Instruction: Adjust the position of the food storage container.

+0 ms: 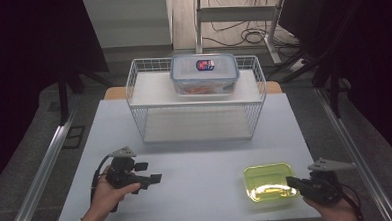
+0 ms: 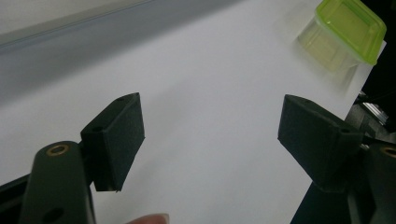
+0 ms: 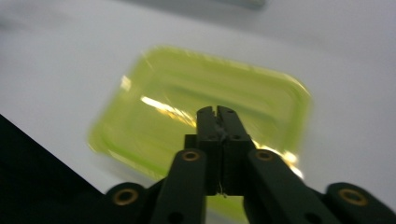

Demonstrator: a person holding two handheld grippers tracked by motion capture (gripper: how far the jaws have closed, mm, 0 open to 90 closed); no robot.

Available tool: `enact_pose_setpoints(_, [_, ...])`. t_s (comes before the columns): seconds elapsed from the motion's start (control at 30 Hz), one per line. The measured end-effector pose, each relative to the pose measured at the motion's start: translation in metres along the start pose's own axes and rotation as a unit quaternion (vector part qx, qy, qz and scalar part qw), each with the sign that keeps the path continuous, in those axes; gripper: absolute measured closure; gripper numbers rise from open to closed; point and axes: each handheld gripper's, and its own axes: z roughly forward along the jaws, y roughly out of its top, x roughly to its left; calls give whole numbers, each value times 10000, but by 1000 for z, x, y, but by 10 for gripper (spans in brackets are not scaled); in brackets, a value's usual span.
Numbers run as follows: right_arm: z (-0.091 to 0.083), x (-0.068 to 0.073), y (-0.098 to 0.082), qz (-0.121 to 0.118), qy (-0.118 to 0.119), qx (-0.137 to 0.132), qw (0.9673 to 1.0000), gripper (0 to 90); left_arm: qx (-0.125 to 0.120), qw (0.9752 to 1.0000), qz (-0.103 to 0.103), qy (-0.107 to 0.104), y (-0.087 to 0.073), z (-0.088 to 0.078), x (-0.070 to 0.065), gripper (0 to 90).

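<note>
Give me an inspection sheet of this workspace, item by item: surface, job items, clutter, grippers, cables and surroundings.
Surface: white table, bare between the items.
Job's things: yellow-green container near the right front edge, lid on.
Clutter: white wire rack at the back, with a clear lidded box on its top shelf.
Grippers: left gripper open, over bare table; right gripper shut with nothing between its jaws, at the container's right edge.
Cables: a black one trails from each gripper; more lie on the floor behind the table.
Surroundings: dark; metal frame legs on the floor at the back.
</note>
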Motion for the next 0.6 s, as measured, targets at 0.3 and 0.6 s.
enact_pose_setpoints(0.3, [15,15,-21,-491,816,797,9923,894,32,10000,-27,-3,0,2,3,220])
enact_pose_setpoints(0.6, [44,32,-13,-748,1015,1167,9851,894,18,10000,-46,-16,0,2,4,219])
